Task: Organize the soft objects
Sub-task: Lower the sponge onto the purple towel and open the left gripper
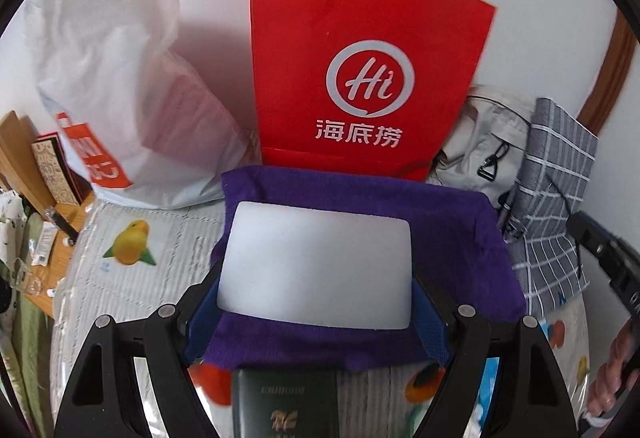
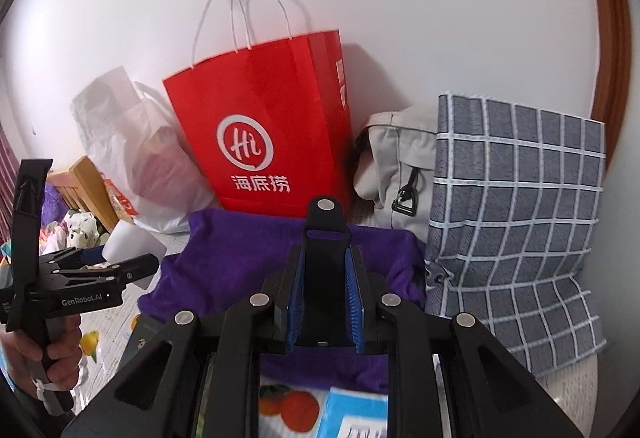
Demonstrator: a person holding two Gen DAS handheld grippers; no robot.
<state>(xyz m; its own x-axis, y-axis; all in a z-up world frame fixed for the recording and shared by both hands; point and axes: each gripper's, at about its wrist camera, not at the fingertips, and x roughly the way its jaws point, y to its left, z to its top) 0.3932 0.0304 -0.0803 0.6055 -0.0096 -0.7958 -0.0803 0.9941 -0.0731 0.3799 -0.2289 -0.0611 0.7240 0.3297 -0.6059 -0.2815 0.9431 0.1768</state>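
One soft item, the white foam block (image 1: 316,264), is pinched in the left gripper (image 1: 316,302) above the purple towel (image 1: 472,238), not yet placed, while the right gripper (image 2: 325,302), jaws spread and empty, hangs over that cloth.

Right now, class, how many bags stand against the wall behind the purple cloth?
3: a white plastic bag on the left, the red paper bag in the middle, and a beige fabric bag to its right, partly behind the checked cloth, which may hide more.
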